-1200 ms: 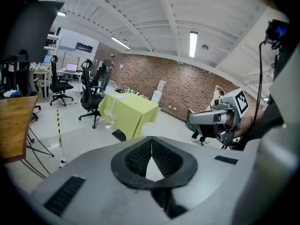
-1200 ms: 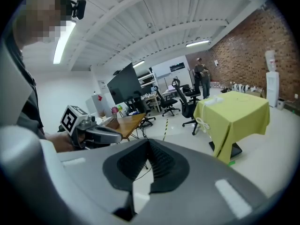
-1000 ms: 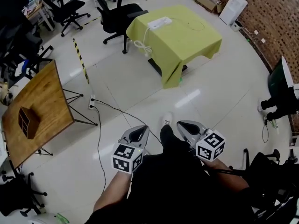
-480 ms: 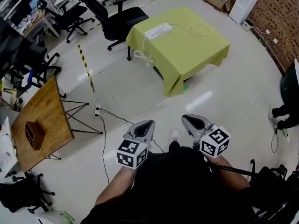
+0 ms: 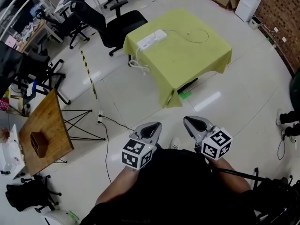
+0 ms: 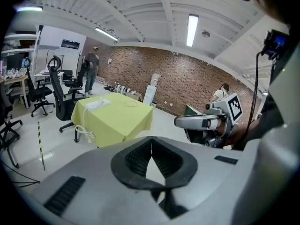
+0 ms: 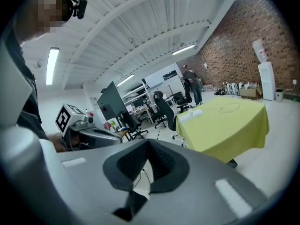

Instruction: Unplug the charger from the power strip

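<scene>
As the grippers stand: left gripper (image 5: 153, 125) and right gripper (image 5: 191, 121) are both clenched on nothing, jaws together, held low before the person, well apart from the table (image 5: 187, 60).
Table: draped in a yellow-green cloth (image 5: 206, 55).
Strip (image 5: 151, 39): white, by the table's far left corner; its cord (image 5: 138, 64) drops over the left edge in a coil.
Charger: too small to make out; a thin wire loop (image 5: 197, 33) near the far edge is probably its lead.
Handling: likely light, hard plastic, snug in its socket; the light strip would lift with it, and the cloth may slide.
Hold: one gripper pins the strip, the other takes the charger's body by its sides, not the wire.
</scene>
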The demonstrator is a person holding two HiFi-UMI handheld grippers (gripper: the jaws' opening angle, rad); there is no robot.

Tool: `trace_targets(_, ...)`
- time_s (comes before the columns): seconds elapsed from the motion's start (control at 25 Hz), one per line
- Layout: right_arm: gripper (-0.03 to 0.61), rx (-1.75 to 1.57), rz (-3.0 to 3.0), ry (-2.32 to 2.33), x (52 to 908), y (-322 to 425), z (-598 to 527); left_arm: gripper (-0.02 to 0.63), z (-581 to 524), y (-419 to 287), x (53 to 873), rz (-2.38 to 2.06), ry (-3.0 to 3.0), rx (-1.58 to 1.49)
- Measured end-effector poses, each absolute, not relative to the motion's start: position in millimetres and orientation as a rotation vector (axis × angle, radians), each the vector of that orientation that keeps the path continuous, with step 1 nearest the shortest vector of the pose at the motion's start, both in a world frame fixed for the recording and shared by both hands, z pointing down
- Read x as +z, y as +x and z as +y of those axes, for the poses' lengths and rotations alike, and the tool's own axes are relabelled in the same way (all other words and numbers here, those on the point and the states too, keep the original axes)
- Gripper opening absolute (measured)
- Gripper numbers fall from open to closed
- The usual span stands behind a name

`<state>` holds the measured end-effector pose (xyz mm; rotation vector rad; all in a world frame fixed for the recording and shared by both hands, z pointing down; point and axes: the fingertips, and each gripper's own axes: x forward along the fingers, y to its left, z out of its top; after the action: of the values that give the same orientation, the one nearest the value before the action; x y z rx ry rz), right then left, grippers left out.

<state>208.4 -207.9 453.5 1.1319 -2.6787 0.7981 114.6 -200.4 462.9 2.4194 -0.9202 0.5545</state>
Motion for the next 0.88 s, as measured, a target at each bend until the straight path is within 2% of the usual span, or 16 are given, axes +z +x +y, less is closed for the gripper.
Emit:
trace_targets(0.36,0.002,0.858,-2.619,1.161,482.3,206.3,-267.6,0.008,-271.4,105.8,488.5,-0.878,2.391,0.598)
trace_targets(0.88,0.003,0.786,-2.502,1.226,477.4,155.8,-434.6,0.008,-462.6,56.3,486.7,-0.808,2.488,0.526)
